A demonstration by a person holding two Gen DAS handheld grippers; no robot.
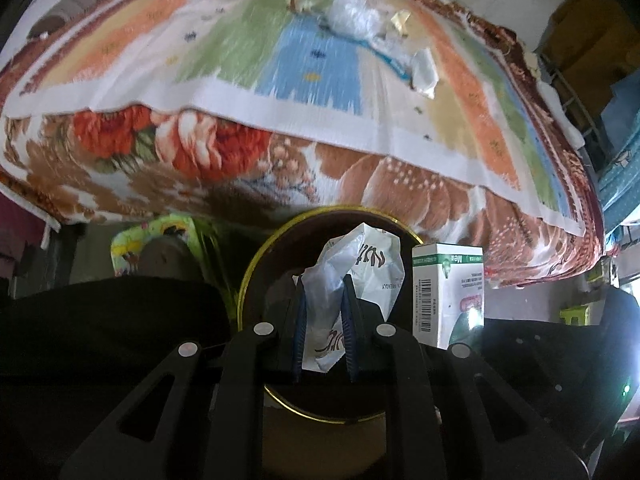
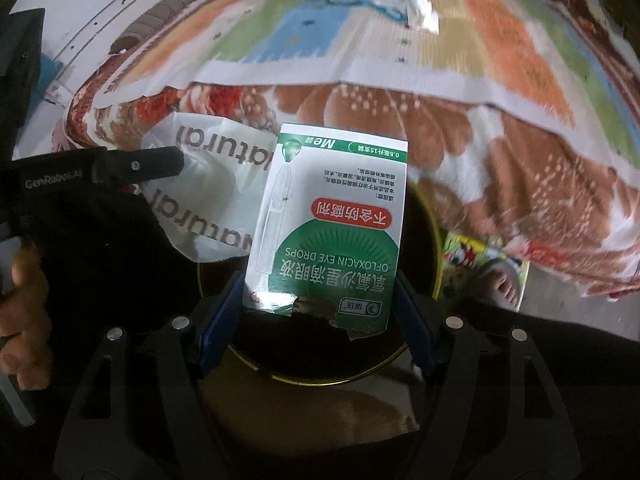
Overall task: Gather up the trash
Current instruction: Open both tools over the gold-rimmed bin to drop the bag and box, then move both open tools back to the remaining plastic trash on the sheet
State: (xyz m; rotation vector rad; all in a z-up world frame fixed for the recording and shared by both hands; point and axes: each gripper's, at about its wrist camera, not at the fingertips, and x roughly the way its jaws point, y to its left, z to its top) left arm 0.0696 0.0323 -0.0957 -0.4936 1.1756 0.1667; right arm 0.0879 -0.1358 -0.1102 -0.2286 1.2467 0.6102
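In the left wrist view my left gripper (image 1: 324, 286) is shut on a crumpled white plastic bag (image 1: 360, 264), which hangs over a dark round bin with a gold rim (image 1: 246, 280). The right wrist view shows my right gripper (image 2: 318, 286) shut on a white and green eye drops box (image 2: 328, 216), held above the same bin (image 2: 436, 248). That box (image 1: 448, 292) stands just right of the bag. The bag (image 2: 216, 188) and a left gripper finger (image 2: 140, 166) show at the left of the right wrist view. More trash lies on the bed: crumpled clear plastic (image 1: 352, 16) and white paper (image 1: 424, 68).
A bed with a striped cover (image 1: 280, 64) over a floral blanket (image 1: 160, 136) fills the view beyond the bin. A person's foot in a sandal (image 2: 500, 284) rests on a bright mat (image 2: 468, 252) beside the bin. A hand (image 2: 24, 308) holds the left gripper.
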